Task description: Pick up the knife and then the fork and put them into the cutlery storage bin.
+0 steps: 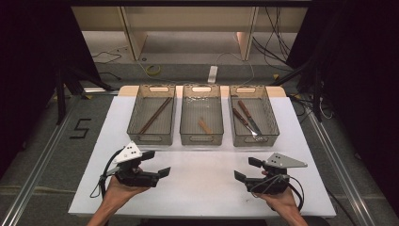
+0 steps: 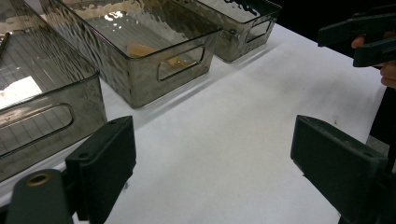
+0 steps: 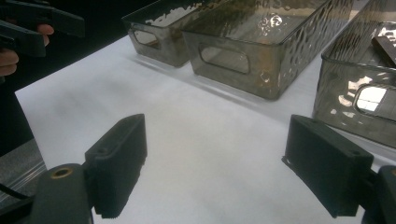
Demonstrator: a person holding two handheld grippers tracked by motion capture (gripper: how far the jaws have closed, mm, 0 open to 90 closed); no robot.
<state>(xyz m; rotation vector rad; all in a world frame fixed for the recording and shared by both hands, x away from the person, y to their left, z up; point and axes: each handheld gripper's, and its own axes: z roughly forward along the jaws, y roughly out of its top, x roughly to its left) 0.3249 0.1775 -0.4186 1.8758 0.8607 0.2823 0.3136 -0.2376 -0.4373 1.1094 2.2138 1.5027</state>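
Both claws idle, jaws wide, empty: left claw (image 1: 157, 164), right claw (image 1: 247, 169) over bare desk (image 1: 202, 181). Cutlery sits binned; next: pick a bin (image 1: 201, 120), reach in.

Three smoky clear bins (image 1: 201, 140) — side by side, upright

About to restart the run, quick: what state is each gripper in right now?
Left gripper: open, holding nothing, above the white table.
Right gripper: open, holding nothing, above the table too.
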